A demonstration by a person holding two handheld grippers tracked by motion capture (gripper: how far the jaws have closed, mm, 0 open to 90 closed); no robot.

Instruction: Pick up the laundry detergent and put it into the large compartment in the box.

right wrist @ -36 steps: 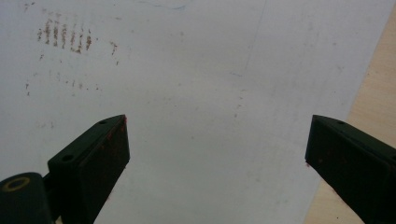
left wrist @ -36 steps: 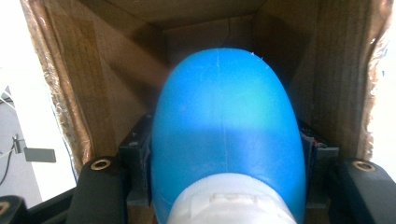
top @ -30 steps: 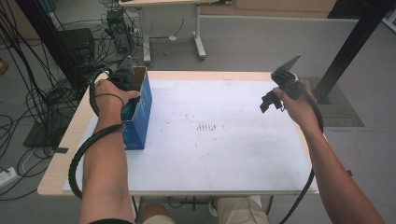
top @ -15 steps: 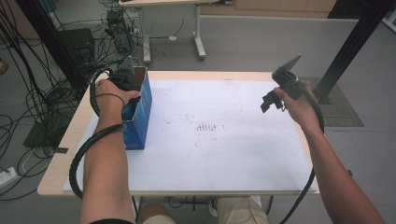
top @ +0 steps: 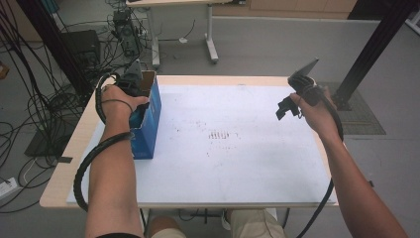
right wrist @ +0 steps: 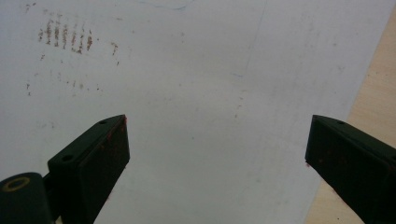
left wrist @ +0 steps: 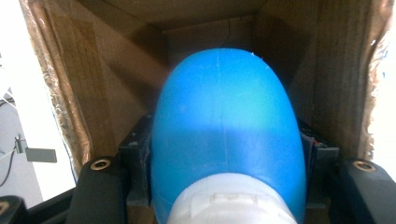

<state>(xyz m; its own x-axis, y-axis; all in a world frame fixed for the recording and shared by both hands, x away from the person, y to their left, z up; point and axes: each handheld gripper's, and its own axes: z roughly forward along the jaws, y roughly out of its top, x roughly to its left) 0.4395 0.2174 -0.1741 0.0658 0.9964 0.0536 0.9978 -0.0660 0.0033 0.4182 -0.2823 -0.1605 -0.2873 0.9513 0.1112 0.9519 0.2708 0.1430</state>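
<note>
inside the box (left wrist: pixel 112 93), left gripper (left wrist: pixel 224 186) clamps bottle (left wrist: pixel 224 121) base-first.

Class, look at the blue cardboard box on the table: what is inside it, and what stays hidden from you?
Inside the blue cardboard box a blue plastic bottle with a white cap sits clamped in the left hand-held gripper. The bottle covers the box floor behind it.

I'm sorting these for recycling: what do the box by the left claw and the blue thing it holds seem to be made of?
The box looks like cardboard: a brown, matte, fibrous inside, with a blue printed outside in the high view. The blue bottle looks like smooth, slightly glossy moulded plastic, going by its seam line and soft sheen, with a white cap, probably plastic too.
</note>
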